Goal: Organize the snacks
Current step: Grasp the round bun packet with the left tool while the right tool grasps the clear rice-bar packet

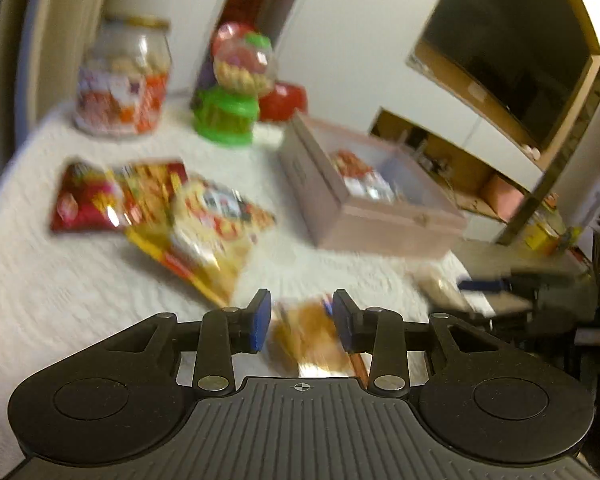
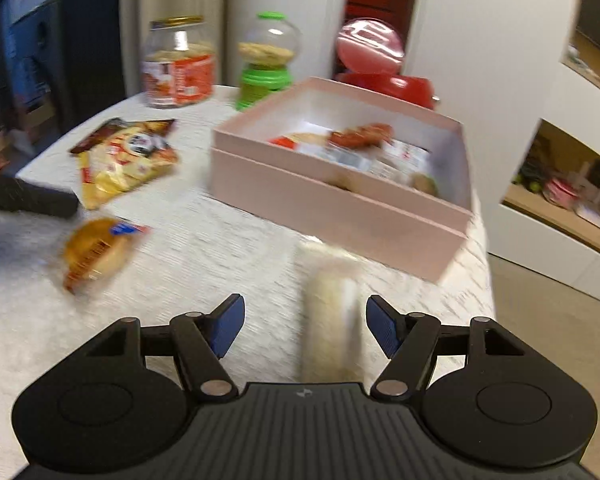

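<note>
Right gripper [image 2: 305, 328] fingers open around the pale wrapped roll [image 2: 331, 308] lying on the counter [image 2: 220, 248] just before the pink box [image 2: 340, 208]; centre it before closing. Left gripper [image 1: 300, 320] fingers part-open, bracketing the wrapped bun [image 1: 306, 332], grip unclear.

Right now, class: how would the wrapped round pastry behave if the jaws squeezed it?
The wrapped pastry looks like soft bread, so it would probably squash. Its shiny wrapper may slip or crinkle. It seems light and flattish, unlikely to roll.

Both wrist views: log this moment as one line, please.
left tool: astride wrapped bun, unpinched | right tool: open, over pale wrapped roll | pink box: partly filled | chip bags: on table
</note>
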